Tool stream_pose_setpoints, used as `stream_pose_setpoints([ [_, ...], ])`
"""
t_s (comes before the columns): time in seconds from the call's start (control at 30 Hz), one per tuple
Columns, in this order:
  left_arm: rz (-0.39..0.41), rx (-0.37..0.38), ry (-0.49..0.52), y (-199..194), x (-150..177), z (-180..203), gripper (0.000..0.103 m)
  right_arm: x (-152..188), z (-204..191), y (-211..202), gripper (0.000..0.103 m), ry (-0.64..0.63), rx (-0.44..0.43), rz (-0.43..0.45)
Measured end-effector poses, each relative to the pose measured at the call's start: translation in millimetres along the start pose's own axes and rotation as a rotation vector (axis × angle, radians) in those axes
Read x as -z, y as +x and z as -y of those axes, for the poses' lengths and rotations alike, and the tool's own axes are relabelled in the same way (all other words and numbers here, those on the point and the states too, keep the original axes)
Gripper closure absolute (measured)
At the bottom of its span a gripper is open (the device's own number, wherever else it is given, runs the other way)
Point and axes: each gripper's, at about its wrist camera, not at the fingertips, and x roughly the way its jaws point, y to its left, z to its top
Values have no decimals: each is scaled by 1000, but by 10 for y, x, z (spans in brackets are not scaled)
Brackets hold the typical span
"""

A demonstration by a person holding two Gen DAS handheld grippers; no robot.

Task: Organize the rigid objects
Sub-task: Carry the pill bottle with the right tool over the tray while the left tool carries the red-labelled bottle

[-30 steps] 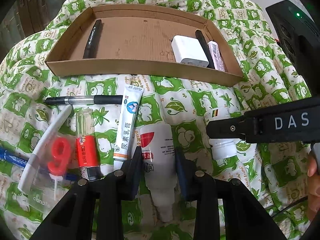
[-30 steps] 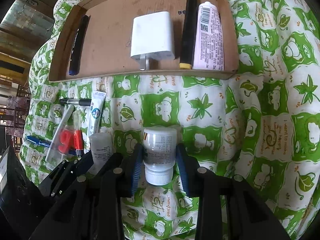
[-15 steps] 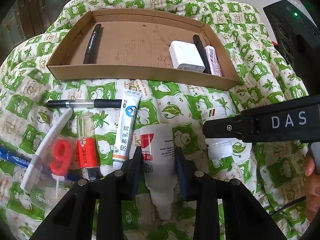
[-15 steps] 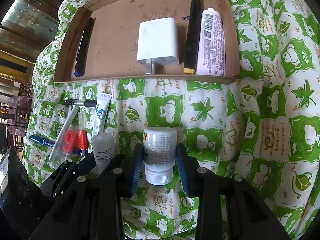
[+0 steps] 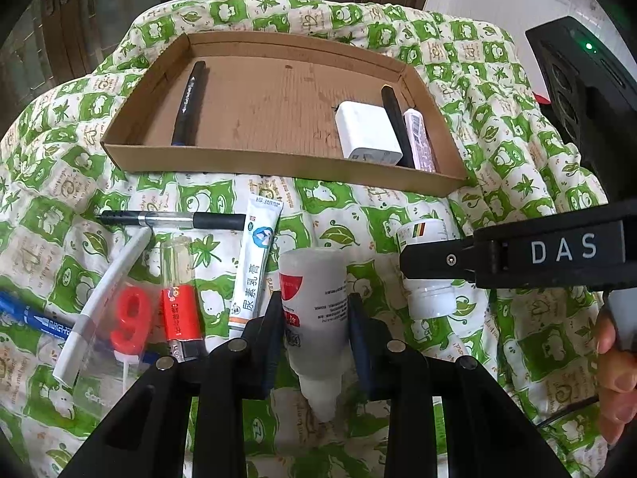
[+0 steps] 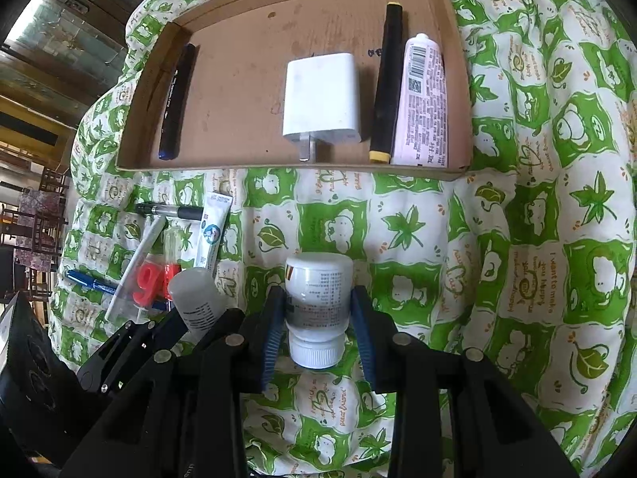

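Observation:
A shallow cardboard tray (image 5: 278,161) (image 6: 247,166) lies on the green-and-white quilt; it holds a dark pen (image 5: 189,103), a white charger (image 5: 368,135) (image 6: 321,97), a black marker (image 6: 385,83) and a pink tube (image 6: 424,99). My left gripper (image 5: 314,310) is shut on a translucent squeeze bottle (image 5: 314,306) with a red label, nozzle toward me. My right gripper (image 6: 317,310) is shut on a white pill bottle (image 6: 317,306), cap toward me; it also shows in the left wrist view (image 5: 426,271).
On the quilt left of the bottles lie a white ointment tube (image 5: 256,267), a black pen (image 5: 171,219), a red lighter (image 5: 179,302), a bagged red "9" candle (image 5: 127,314) and a blue pen (image 5: 32,314). A hand (image 5: 615,374) shows at right.
Both grippers have risen and pulled back with their bottles; the tray and the loose items look farther away. Both grips are unchanged.

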Motion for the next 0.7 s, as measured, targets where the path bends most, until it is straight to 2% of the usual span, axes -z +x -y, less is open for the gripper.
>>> stream_pose_setpoints([
  [0.7, 44, -26, 24, -103, -65, -21, 71, -24, 50, -167, 70, 7, -26, 26],
])
